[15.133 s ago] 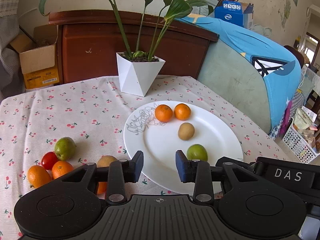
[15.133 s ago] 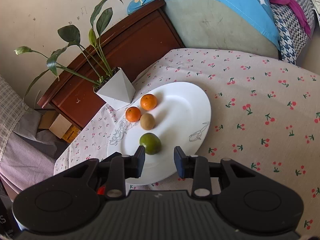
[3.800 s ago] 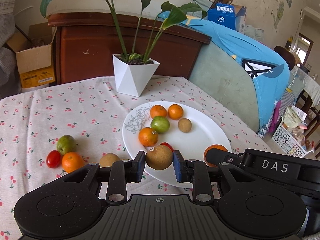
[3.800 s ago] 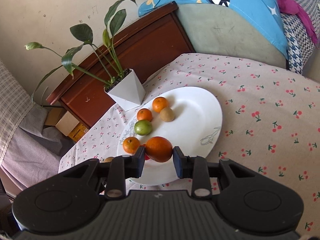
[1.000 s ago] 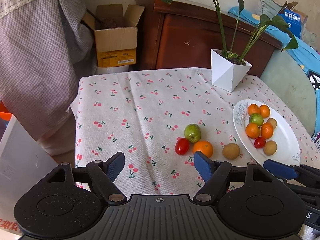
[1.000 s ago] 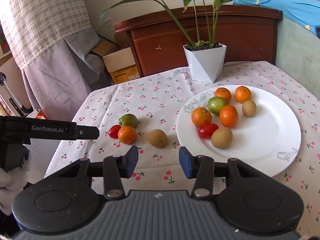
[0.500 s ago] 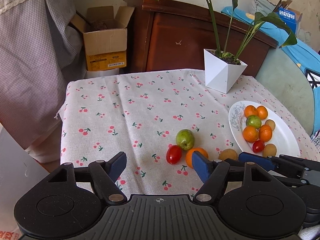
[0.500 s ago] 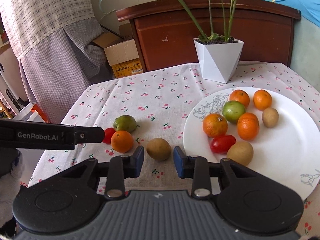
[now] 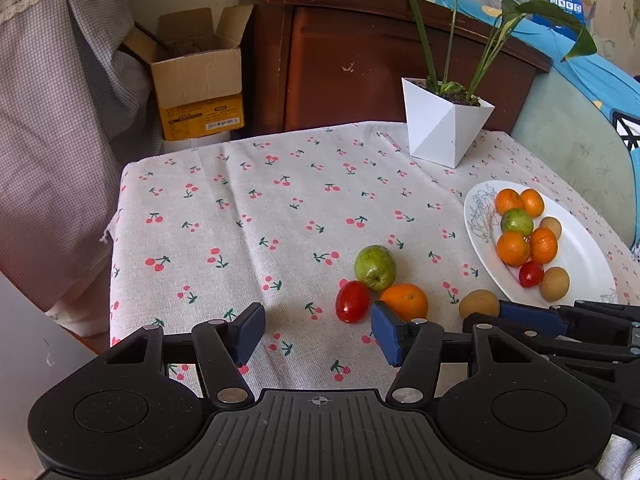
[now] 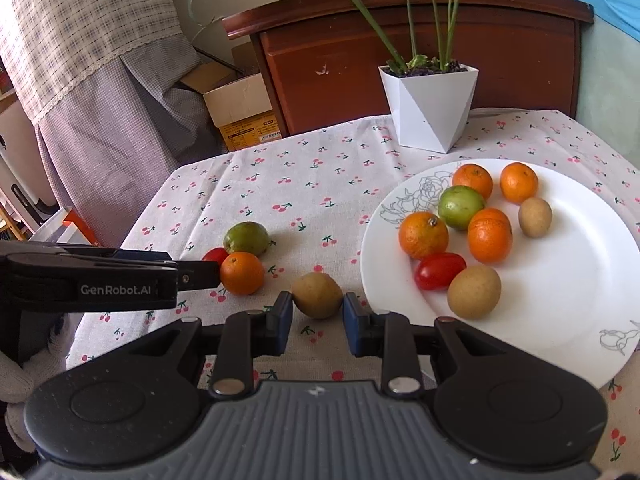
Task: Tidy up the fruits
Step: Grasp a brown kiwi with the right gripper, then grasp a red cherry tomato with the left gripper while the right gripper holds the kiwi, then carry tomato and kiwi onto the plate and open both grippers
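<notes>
Right gripper (image 10: 317, 322): blue pads either side of the round tan-brown fruit (image 10: 317, 295), both pads touching it, so clamped on it. Fruit sits low at the cherry-print tablecloth (image 10: 304, 184), just left of the rim of the white oval plate with line-drawn flowers (image 10: 560, 280); can't tell if it's lifted off the cloth.

Left gripper (image 9: 318, 334): jaws wide apart, nothing between them, low over the cloth. Its right pad (image 9: 386, 334) is just in front of the loose orange (image 9: 404, 301). Small red tomato (image 9: 352, 301) is beside that orange on the left, green round fruit (image 9: 375, 262) is behind both, touching or nearly so. In the right wrist view the left gripper's finger tip reaches in beside the same orange.

On the plate: four oranges, one green fruit, one red tomato, two tan-brown fruits, clustered on the plate's left half.

Further out: white faceted plant pot with long green leaves (image 10: 430, 106) at the far table edge, dark red-brown wooden cabinet (image 10: 420, 52) behind it, open cardboard box (image 9: 198, 76) on the left.
</notes>
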